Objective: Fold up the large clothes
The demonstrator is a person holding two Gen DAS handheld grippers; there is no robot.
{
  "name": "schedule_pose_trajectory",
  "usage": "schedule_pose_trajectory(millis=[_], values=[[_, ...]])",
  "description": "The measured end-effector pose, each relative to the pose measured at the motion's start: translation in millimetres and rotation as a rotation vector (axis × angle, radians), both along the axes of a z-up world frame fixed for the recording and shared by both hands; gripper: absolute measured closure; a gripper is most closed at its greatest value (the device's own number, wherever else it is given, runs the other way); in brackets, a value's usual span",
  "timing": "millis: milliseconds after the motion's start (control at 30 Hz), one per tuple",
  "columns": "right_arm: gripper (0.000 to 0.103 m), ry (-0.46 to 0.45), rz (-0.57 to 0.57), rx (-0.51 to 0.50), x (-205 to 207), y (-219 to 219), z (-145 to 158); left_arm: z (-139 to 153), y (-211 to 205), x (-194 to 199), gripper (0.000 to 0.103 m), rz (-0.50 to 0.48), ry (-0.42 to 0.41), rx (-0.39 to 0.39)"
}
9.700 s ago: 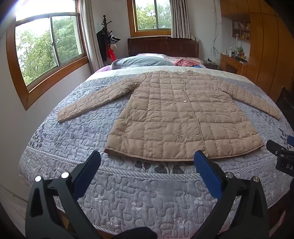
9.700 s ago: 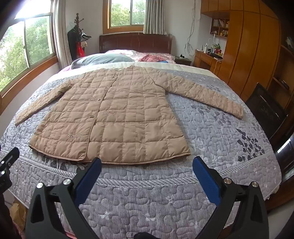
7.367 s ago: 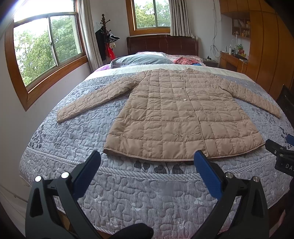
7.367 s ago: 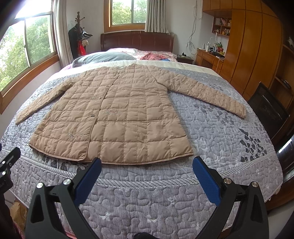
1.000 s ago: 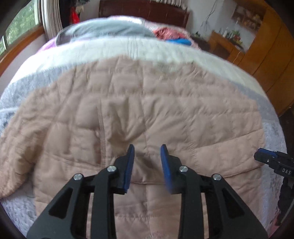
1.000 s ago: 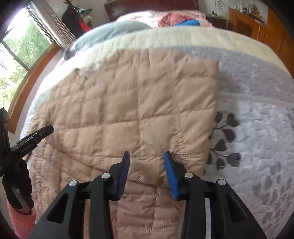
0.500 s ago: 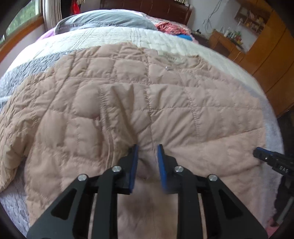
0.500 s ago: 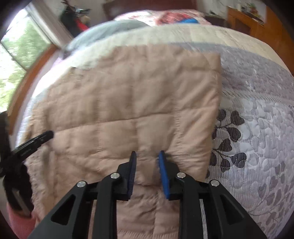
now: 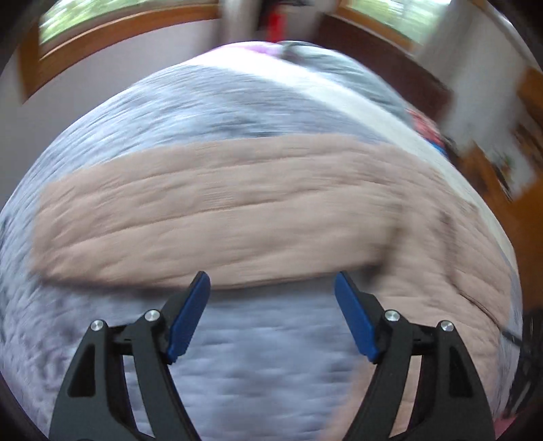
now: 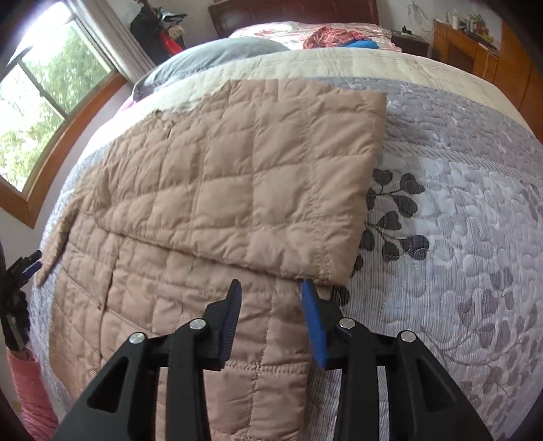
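Note:
The tan quilted coat (image 10: 210, 210) lies on the grey quilted bedspread (image 10: 458, 237), its upper part folded down over its lower part. My right gripper (image 10: 271, 288) hovers just short of the folded flap's edge, jaws opening, nothing pinched between them. The left wrist view is motion-blurred. There the coat's sleeve (image 9: 203, 217) stretches across the bedspread (image 9: 264, 356). My left gripper (image 9: 271, 288) is just in front of the sleeve, jaws opening wide over bare bedspread. In the right wrist view, the left gripper (image 10: 25, 266) shows at the left edge.
A grey pillow (image 10: 220, 51) and red and blue clothes (image 10: 339, 35) lie near the dark headboard (image 10: 292, 13). A window (image 10: 44, 88) is on the left wall, wooden furniture (image 10: 468, 51) at the right. A pink sleeve (image 10: 29, 390) is at the bed's left side.
My left gripper let go of the coat's folded part, swung left over to the sleeve and spread its jaws wide. My right gripper released the flap's edge, widened slightly and drew back a little.

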State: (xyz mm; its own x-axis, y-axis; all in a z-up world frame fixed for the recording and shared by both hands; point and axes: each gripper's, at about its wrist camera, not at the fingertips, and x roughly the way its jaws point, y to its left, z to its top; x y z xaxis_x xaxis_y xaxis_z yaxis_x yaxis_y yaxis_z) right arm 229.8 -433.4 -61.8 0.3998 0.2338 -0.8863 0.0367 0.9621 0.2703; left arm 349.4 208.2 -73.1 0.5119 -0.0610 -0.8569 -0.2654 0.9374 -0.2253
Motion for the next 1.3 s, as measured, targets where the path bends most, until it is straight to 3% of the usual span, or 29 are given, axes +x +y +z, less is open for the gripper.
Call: schedule_pose_trajectory(millis=[233,367,467,567,600,767,1067,1167,1300], values=[[0.066,0.015,0.019,-0.032,5,14,-9,-28,96,-24,0.029,0.225,0.017,-0.166],[0.066,0.024,0.020,-0.047,6,16,-13,-41,122,-18,0.033,0.296,-0.011,-0.244],[0.066,0.029,0.018,-0.055,8,16,-15,-40,132,-11,0.037,0.318,-0.023,-0.259],[0.066,0.039,0.017,-0.057,9,16,-19,-42,134,-10,0.062,0.361,-0.003,-0.213],[0.066,0.041,0.018,-0.058,9,16,-21,-42,137,-12,0.075,0.373,-0.001,-0.206],[0.065,0.049,0.015,-0.053,10,15,-26,-48,150,-25,0.095,0.392,-0.026,-0.264],[0.065,0.032,0.019,-0.099,9,22,-29,-40,127,-9,0.100,0.388,-0.011,-0.105],[0.065,0.032,0.010,-0.091,9,22,-28,-16,105,-8,0.100,0.339,-0.081,-0.025],[0.065,0.019,-0.007,-0.055,4,17,-20,28,67,-12,0.101,0.269,-0.197,0.014]])
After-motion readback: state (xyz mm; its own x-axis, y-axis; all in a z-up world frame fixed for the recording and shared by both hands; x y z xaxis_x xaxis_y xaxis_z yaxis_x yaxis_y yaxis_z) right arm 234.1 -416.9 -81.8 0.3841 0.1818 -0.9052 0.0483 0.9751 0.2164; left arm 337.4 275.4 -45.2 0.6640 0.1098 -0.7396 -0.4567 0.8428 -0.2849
